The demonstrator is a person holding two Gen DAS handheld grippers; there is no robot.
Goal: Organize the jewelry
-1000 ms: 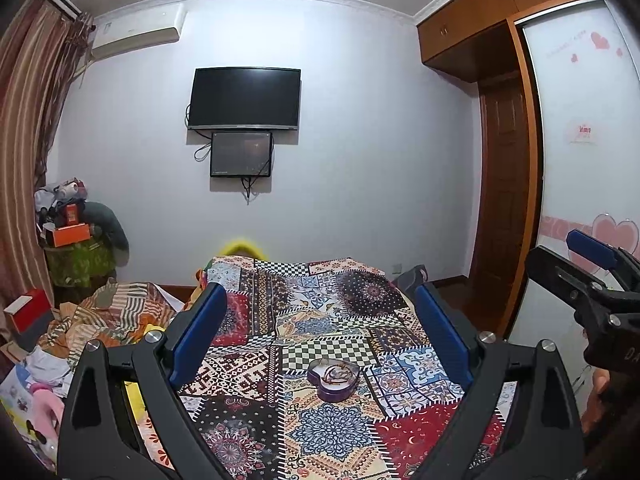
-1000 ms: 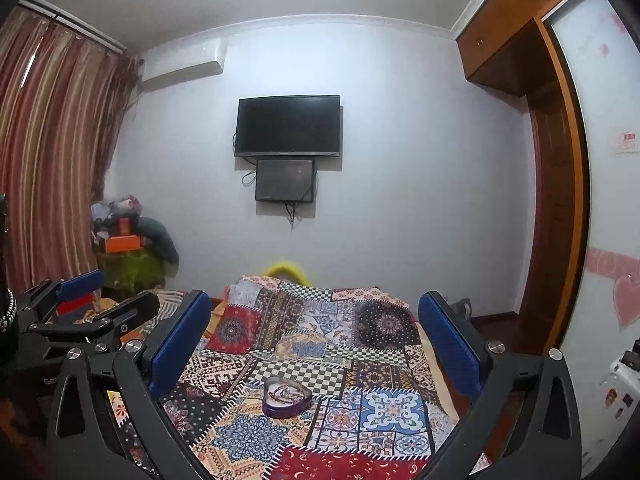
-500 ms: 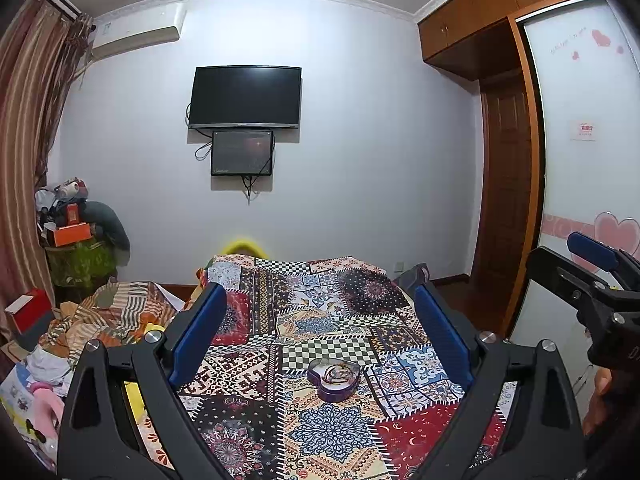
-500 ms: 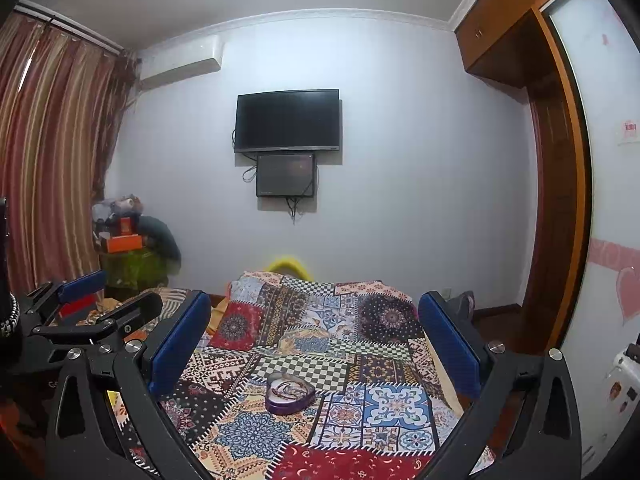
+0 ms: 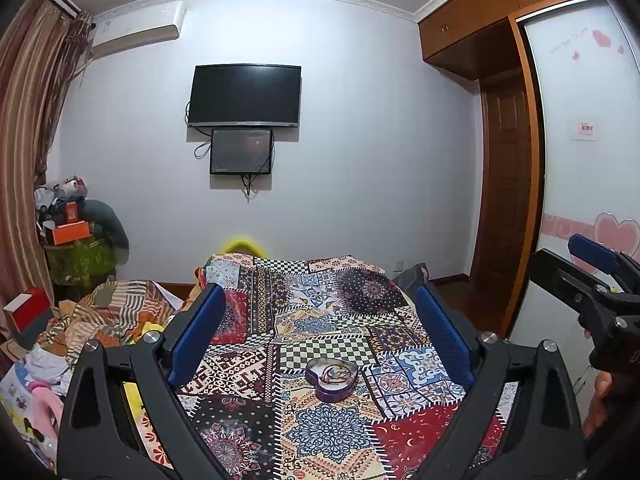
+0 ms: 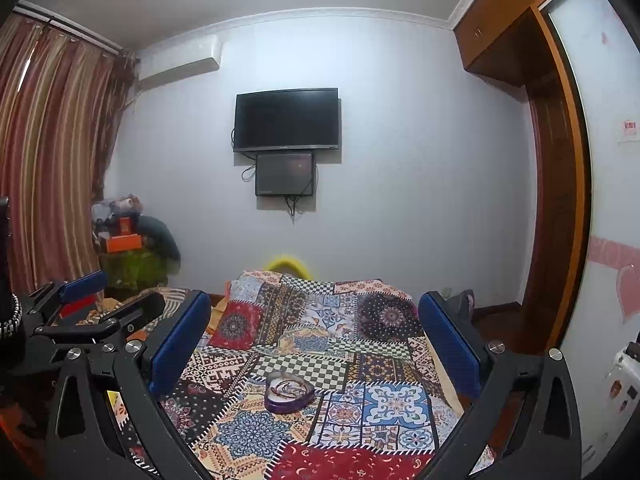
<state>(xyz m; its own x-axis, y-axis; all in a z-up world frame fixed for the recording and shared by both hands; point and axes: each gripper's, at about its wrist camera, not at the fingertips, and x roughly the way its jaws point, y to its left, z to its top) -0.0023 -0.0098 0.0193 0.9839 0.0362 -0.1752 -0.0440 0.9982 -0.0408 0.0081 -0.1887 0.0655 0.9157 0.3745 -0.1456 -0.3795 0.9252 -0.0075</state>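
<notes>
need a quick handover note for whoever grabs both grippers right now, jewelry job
Left gripper: open, empty, held above the near part of the bed.
Right gripper: open, empty, held alongside the left one at a similar height.
Heart-shaped purple box: open, no lid in view, sitting on the patchwork bedspread ahead of both grippers. Jewelry already lies tangled inside it; single pieces are too small to tell apart.
Done: nothing that can be confirmed; neither gripper touches the box.
Left: reach the box and sort what is in it. No loose jewelry shows on the bedspread.

Patchwork bedspread [image 5: 256, 364]; wall TV [image 5: 245, 96] (smaller screen [image 5: 241, 152] below); striped curtains [image 6: 48, 152]; wooden wardrobe [image 5: 496, 120].
</notes>
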